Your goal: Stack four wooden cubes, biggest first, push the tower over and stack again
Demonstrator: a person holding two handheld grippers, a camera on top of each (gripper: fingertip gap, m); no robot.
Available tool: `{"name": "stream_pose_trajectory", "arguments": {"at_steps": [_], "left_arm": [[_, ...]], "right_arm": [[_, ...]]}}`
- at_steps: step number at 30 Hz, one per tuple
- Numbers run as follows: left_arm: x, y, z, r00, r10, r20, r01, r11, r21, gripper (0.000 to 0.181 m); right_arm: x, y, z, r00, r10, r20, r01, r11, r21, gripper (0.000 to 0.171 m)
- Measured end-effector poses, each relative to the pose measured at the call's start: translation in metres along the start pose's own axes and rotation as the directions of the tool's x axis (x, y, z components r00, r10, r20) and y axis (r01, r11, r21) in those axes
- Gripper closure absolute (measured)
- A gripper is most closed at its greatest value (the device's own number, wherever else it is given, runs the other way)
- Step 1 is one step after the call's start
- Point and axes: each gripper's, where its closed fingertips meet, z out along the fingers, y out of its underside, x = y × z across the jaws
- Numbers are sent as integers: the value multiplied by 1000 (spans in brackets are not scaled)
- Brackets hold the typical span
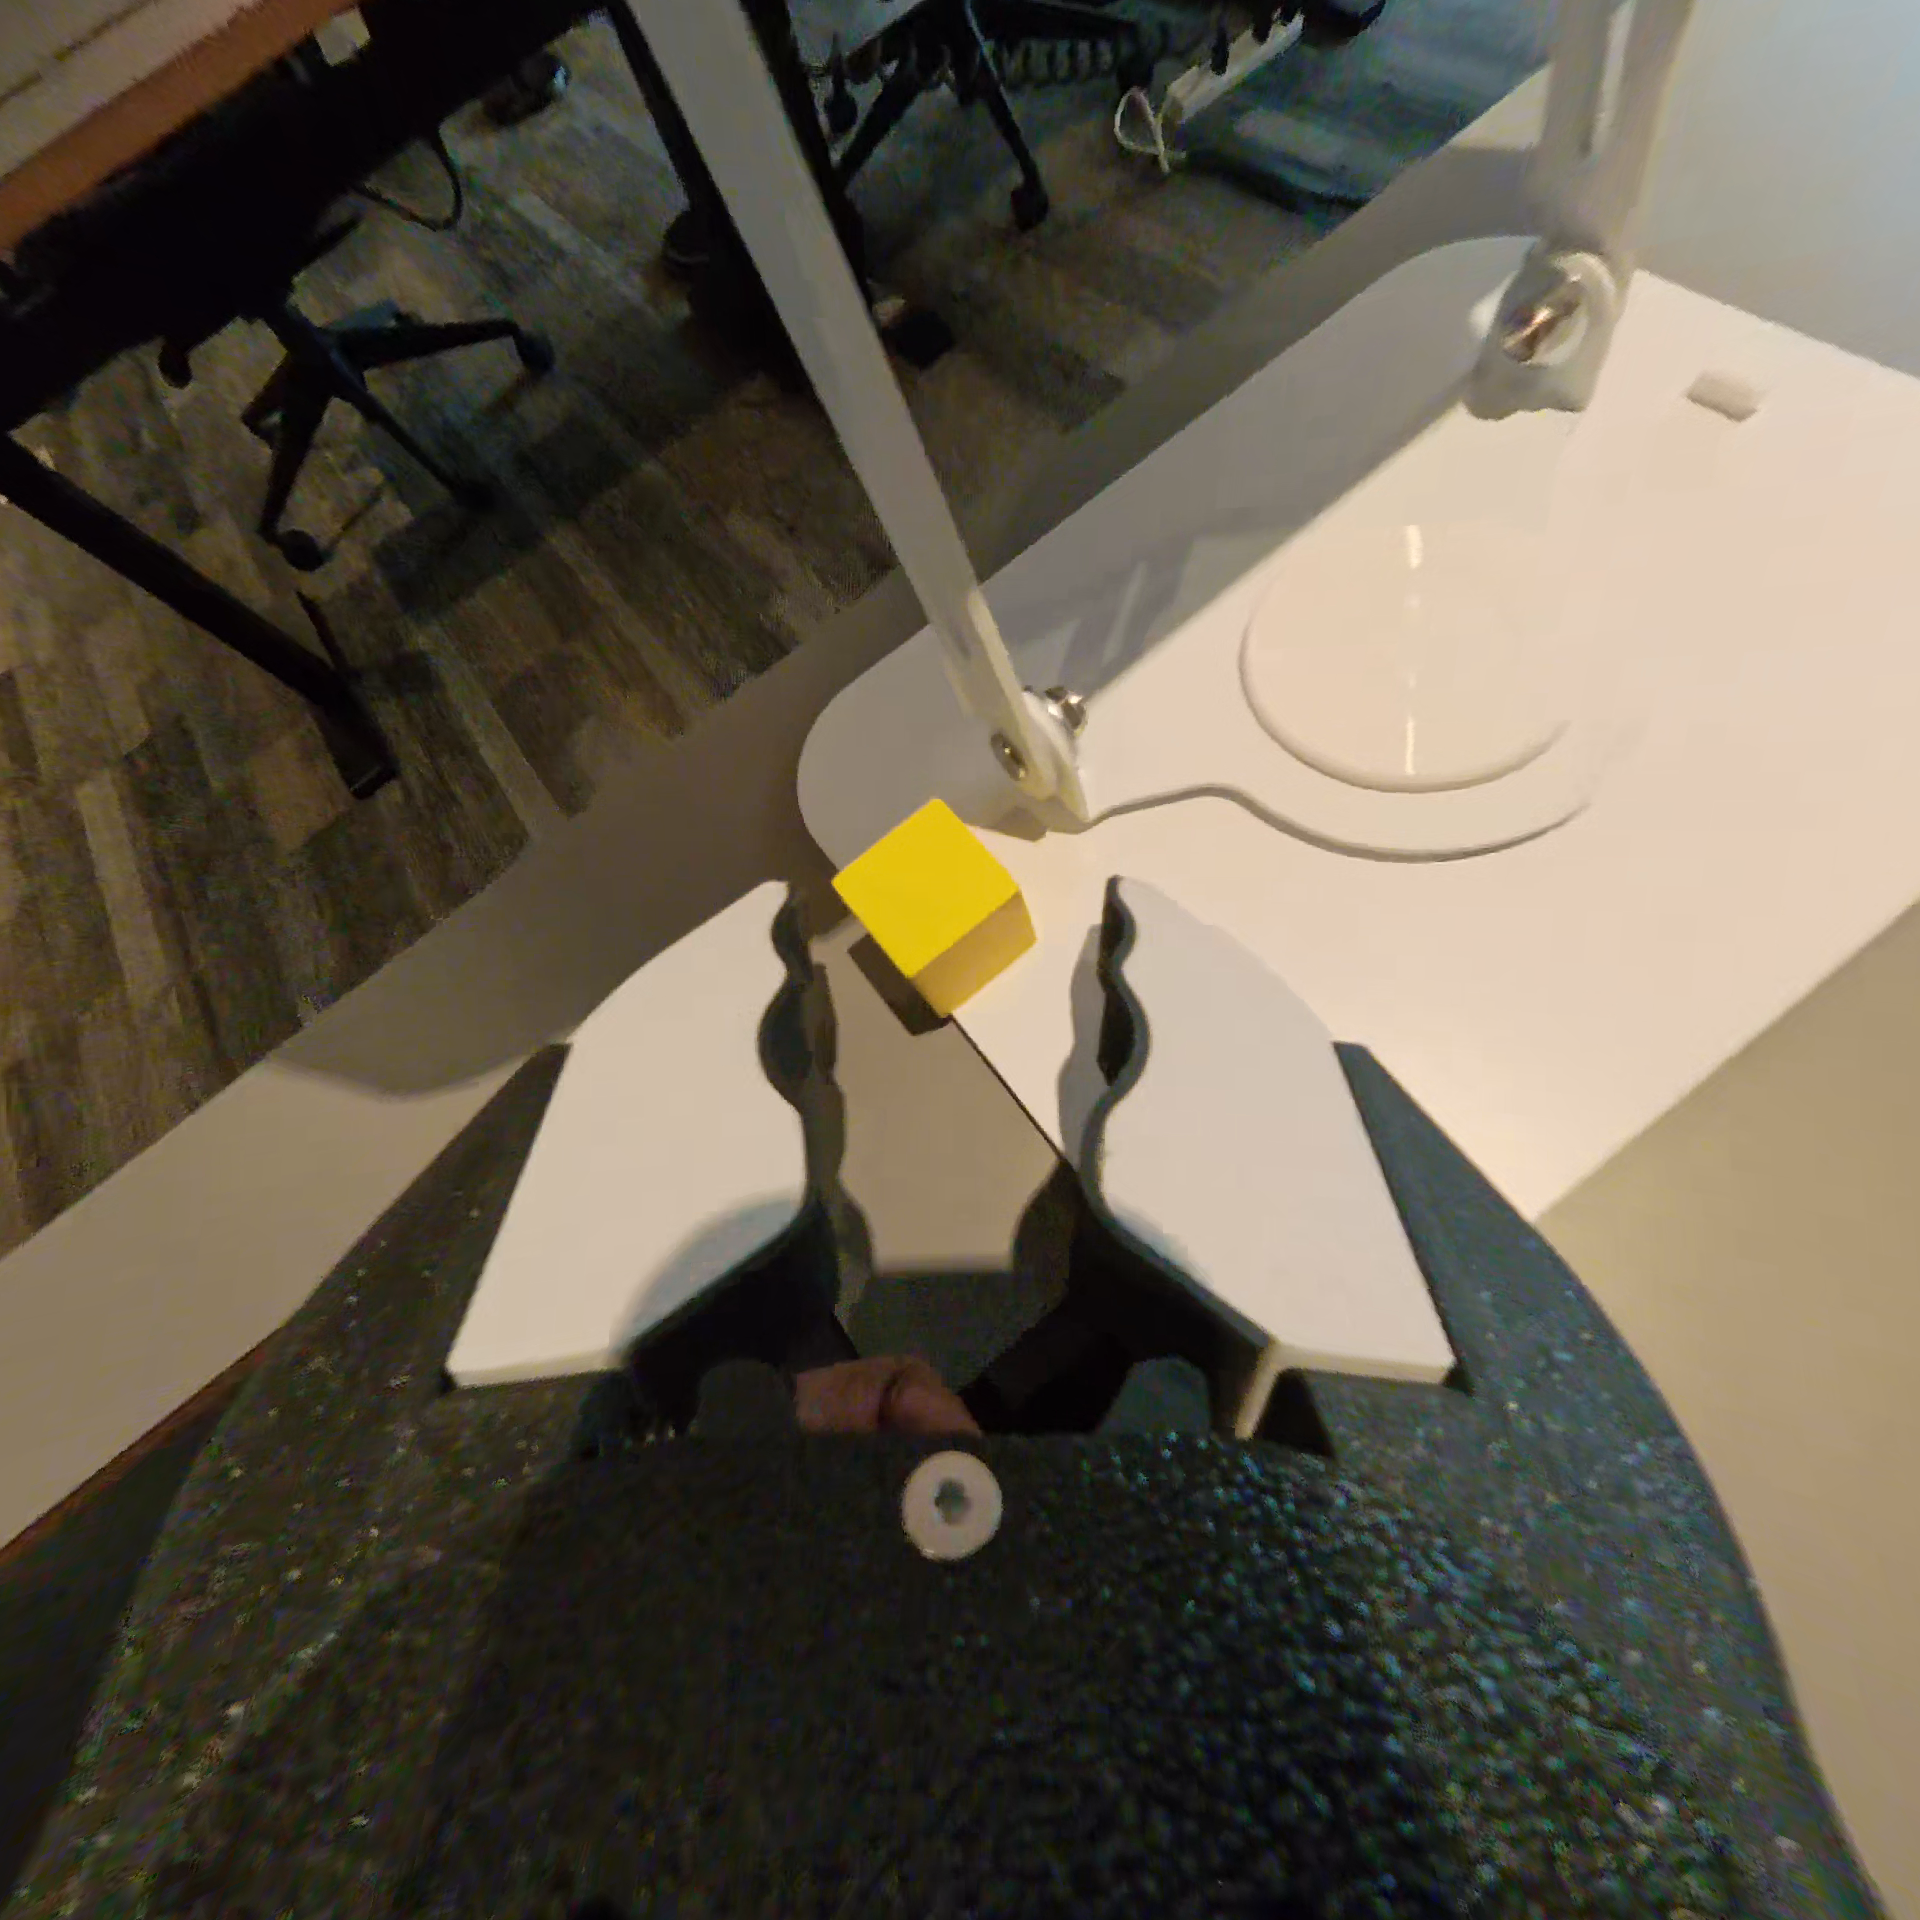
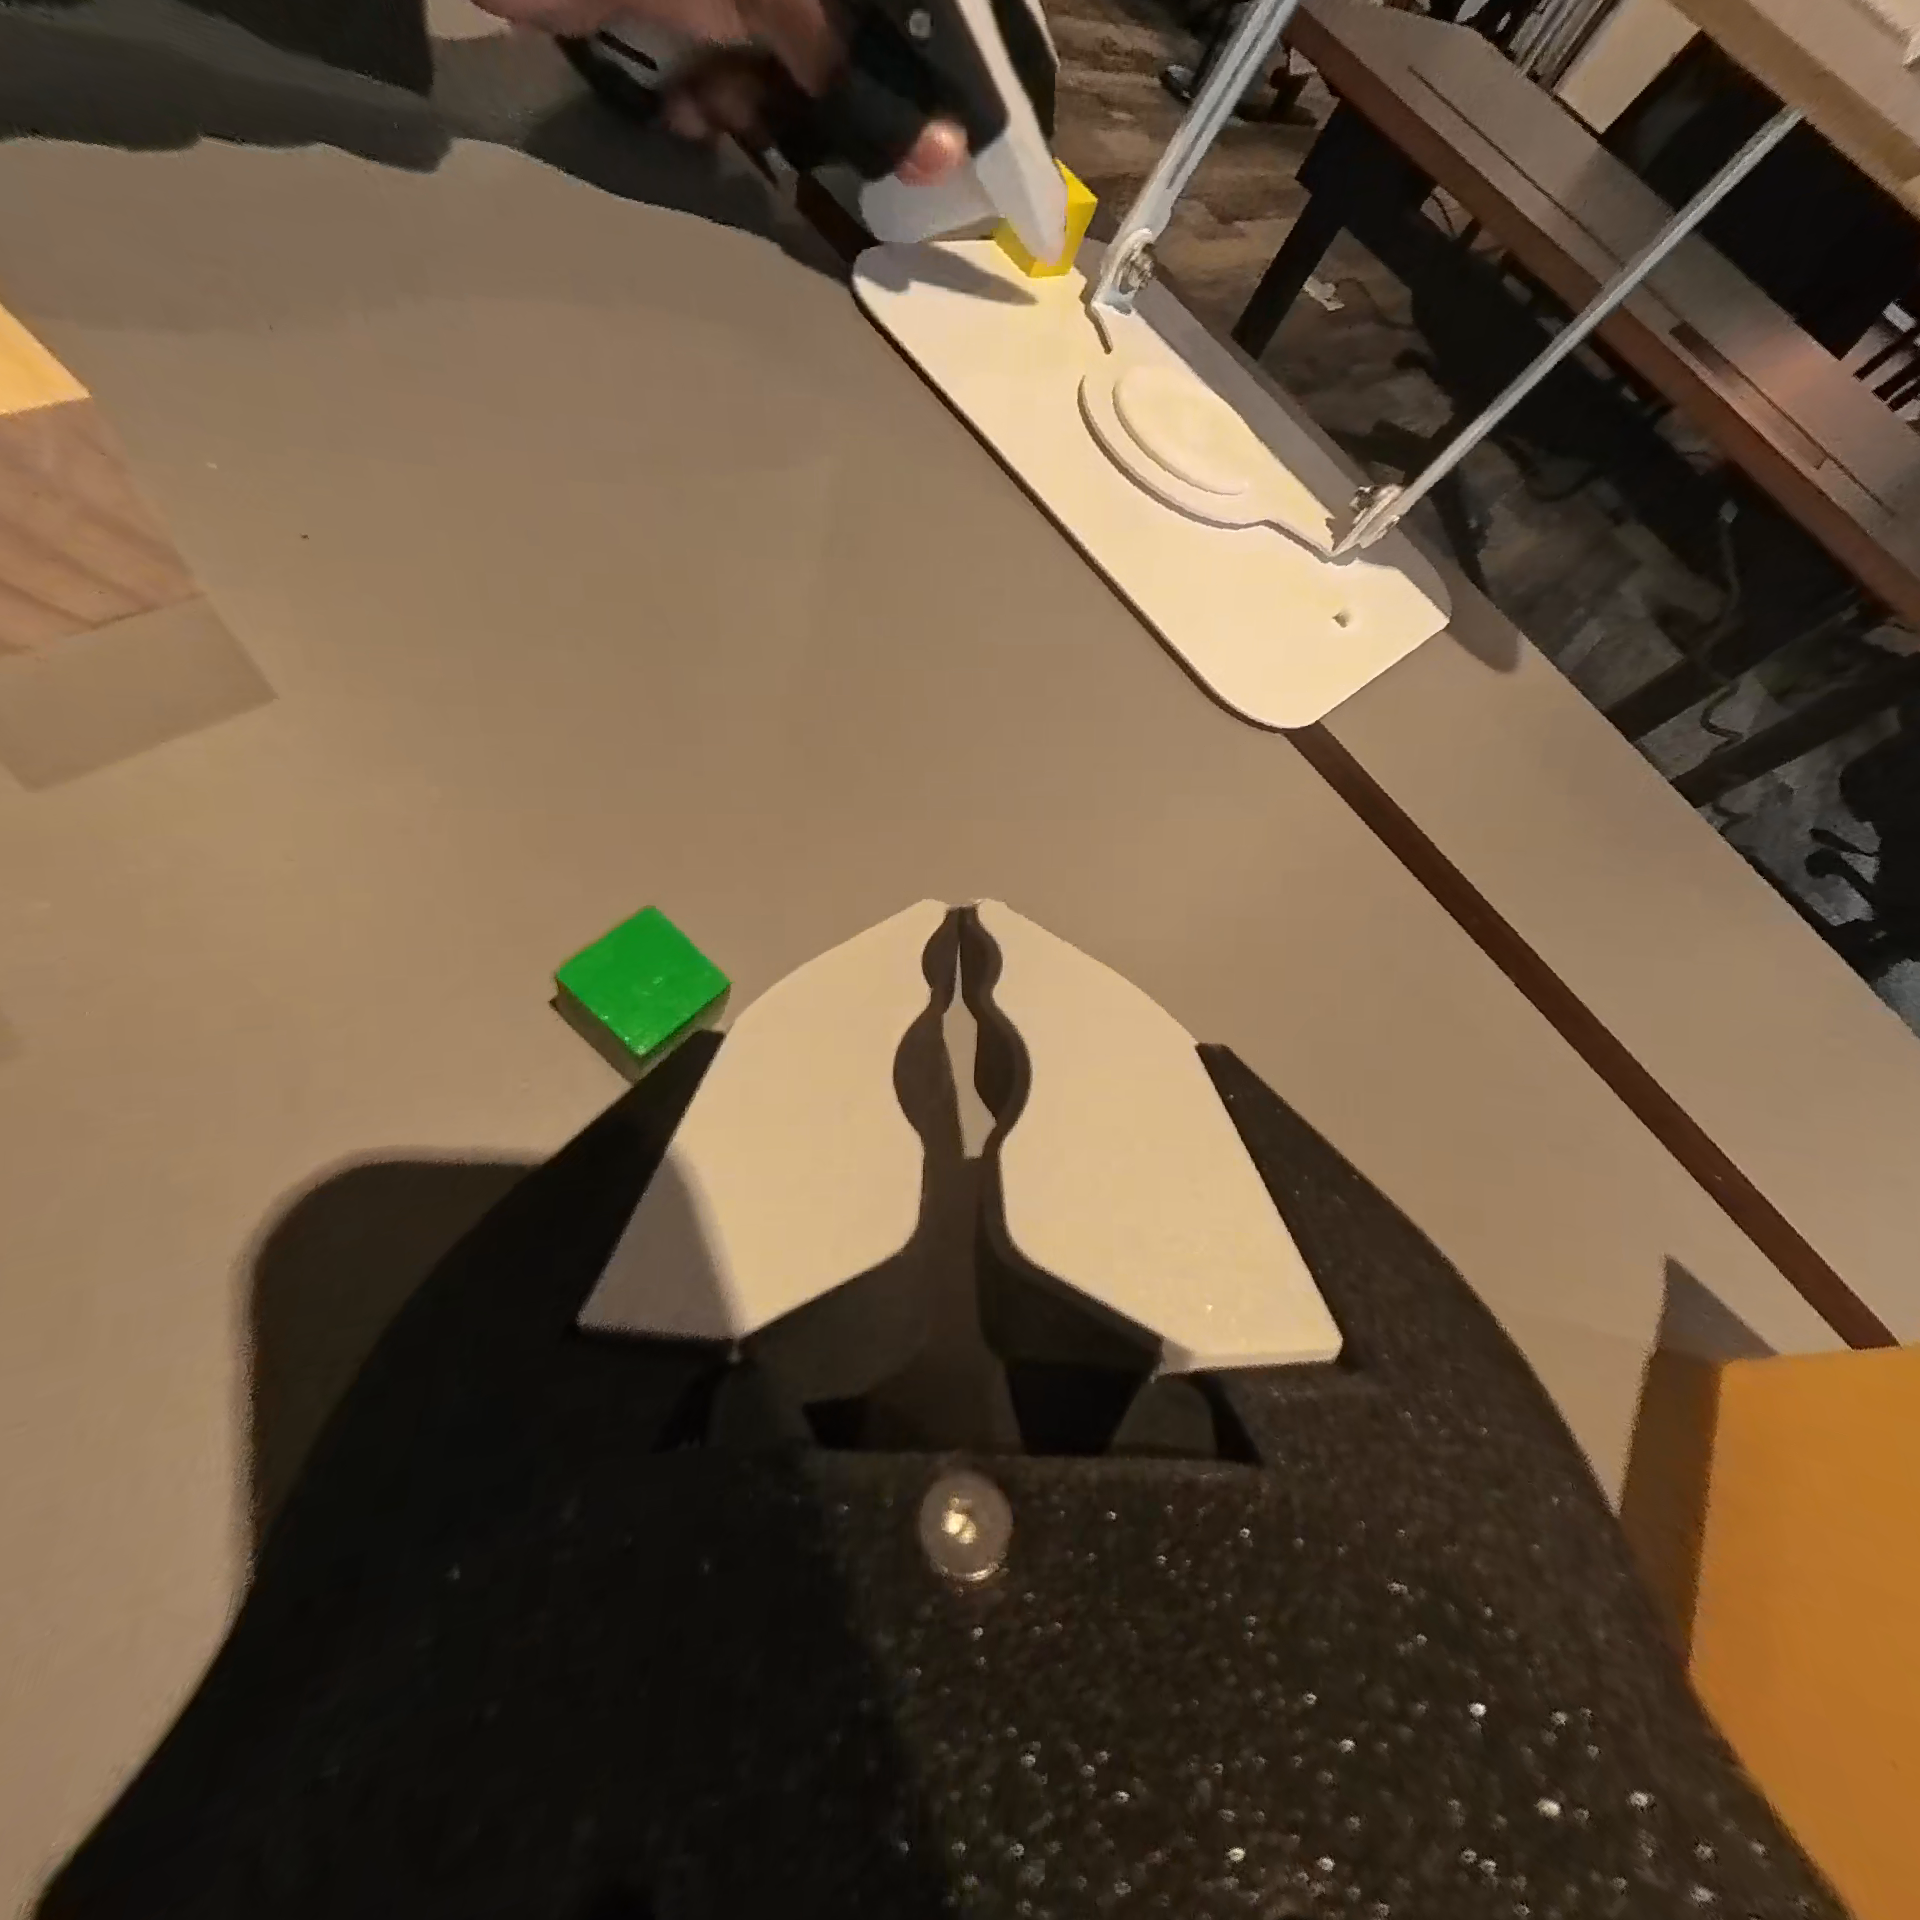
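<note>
A small yellow cube point(image 1: 930, 904) sits on a white base plate point(image 1: 1299, 987) near the table's edge. My left gripper point(image 1: 951, 894) is open, and the cube lies partly between its fingertips without touching either one. From the right wrist view, the left gripper point(image 2: 1003, 234) is far off around the yellow cube point(image 2: 1078, 220). My right gripper point(image 2: 966, 912) is shut and empty above the table. A small green cube point(image 2: 642, 987) lies just left of its fingers. A big orange cube point(image 2: 1808, 1621) stands at the lower right. A pale wooden block point(image 2: 62, 499) is at the left edge.
Two slanted white struts point(image 1: 831, 312) rise from the base plate point(image 2: 1195, 582), one right behind the yellow cube. The grey table point(image 2: 623, 623) has a dark edge point(image 2: 1558, 997) on the right. Beyond it are floor, office chairs point(image 1: 343, 364) and another desk point(image 2: 1558, 208). My right gripper is the nearer one to the pale wooden block point(image 2: 62, 499): about 15 centimeters, against 30 centimeters.
</note>
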Motion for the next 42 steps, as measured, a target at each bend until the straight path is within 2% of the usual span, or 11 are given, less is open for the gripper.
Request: {"name": "stream_pose_trajectory", "arguments": {"at_steps": [2, 3, 8, 11, 13, 15, 17, 19, 30, 37, 42], "left_arm": [[-1, 4, 4, 1000, -24, -12, 24, 999, -41, 148], [-2, 5, 5, 999, -37, -11, 36, 998, -50, 150], [5, 3, -10, 998, -53, -36, 54, 998, 16, 152], [36, -2, -44, 983, -57, -174, 80, 988, 129, 151], [79, -5, -83, 937, 6, -348, 76, 972, 221, 151], [130, -1, -130, 849, 121, -515, 41, 955, 293, 151], [175, 12, -169, 753, 243, -612, -20, 938, 347, 151], [206, 28, -190, 685, 326, -652, -96, 927, 363, 151], [236, 44, -195, 636, 268, -724, -149, 963, 226, 151], [244, 57, -201, 560, 235, -794, -211, 968, 137, 156], [234, 50, -201, 616, 261, -743, -198, 964, 175, 146]], "right_arm": [[-1, 1, 0, 1000, -16, -1, 16, 1000, -5, 171], [-2, 1, 0, 1000, -22, -2, 22, 1000, -6, 171], [-2, 0, 0, 1000, -23, -1, 23, 1000, -1, 171], [-1, 0, -1, 1000, -16, 1, 16, 1000, 3, 171], [-2, -1, -1, 1000, -12, 6, 12, 1000, 7, 171], [-2, -1, -1, 1000, -8, 14, 8, 1000, 11, 171], [-1, -2, -2, 1000, -6, 5, 5, 1000, 22, 171], [0, -3, -4, 1000, -14, -10, 14, 999, 32, 171], [-1, -4, -5, 998, -56, -43, 58, 998, 38, 171], [-3, -4, -3, 996, -79, -36, 80, 996, 31, 171], [-3, -5, -4, 997, -72, -29, 73, 996, 41, 171]]}}
